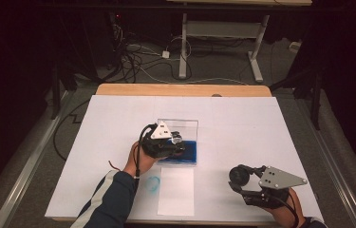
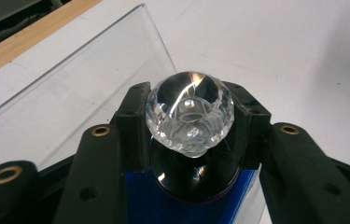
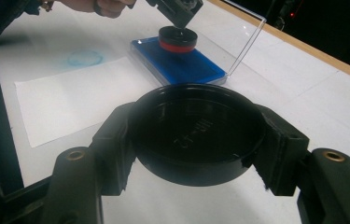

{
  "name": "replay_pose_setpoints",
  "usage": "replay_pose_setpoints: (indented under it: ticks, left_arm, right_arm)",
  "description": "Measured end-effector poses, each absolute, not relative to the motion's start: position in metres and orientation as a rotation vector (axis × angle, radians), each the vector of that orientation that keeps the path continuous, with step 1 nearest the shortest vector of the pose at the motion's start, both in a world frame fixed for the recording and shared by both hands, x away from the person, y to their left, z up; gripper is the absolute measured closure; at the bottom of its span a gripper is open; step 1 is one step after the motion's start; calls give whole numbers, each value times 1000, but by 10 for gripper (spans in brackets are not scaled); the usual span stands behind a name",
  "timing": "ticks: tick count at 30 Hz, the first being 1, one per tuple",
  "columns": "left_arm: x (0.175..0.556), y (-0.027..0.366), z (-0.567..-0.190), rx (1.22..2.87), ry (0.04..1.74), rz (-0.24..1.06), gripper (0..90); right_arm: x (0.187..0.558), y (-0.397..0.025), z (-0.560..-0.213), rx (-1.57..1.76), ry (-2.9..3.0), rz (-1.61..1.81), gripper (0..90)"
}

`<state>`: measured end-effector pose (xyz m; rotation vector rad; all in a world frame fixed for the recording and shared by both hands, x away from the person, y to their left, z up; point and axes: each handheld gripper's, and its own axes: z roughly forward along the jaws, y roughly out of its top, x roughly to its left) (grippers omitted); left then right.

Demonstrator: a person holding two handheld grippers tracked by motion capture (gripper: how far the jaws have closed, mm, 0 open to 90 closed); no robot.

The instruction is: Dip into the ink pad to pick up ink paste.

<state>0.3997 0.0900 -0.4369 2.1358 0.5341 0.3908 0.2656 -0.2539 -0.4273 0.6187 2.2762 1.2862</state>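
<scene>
My left gripper (image 1: 174, 143) is shut on the clear faceted knob (image 2: 190, 114) of a round stamp. The stamp's black base (image 2: 191, 182) rests on the blue ink pad (image 1: 188, 153) of an open case. The case's clear lid (image 1: 180, 126) stands up behind the pad. In the right gripper view the stamp (image 3: 177, 38) shows a red band and sits near the pad's (image 3: 186, 65) far end. My right gripper (image 1: 240, 181) is shut on a black round cap (image 3: 196, 135), held above the table at the front right.
A white paper sheet (image 1: 176, 190) lies in front of the ink pad, with a blue ring mark (image 1: 153, 184) on the white table cover to its left. The wooden table edge (image 1: 180, 89) runs along the back. Beyond it are cables and a desk frame (image 1: 183, 42).
</scene>
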Motion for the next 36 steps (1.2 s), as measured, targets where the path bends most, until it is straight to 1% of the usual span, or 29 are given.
replay_pose_setpoints:
  ticks: [11, 36]
  left_arm:
    - [404, 83, -446, 2197, 539, 407, 542]
    - [406, 83, -454, 2175, 569, 401, 542]
  right_arm:
    - [264, -254, -427, 607, 2282, 1294, 379]
    - [264, -251, -430, 584, 2327, 1276, 378]
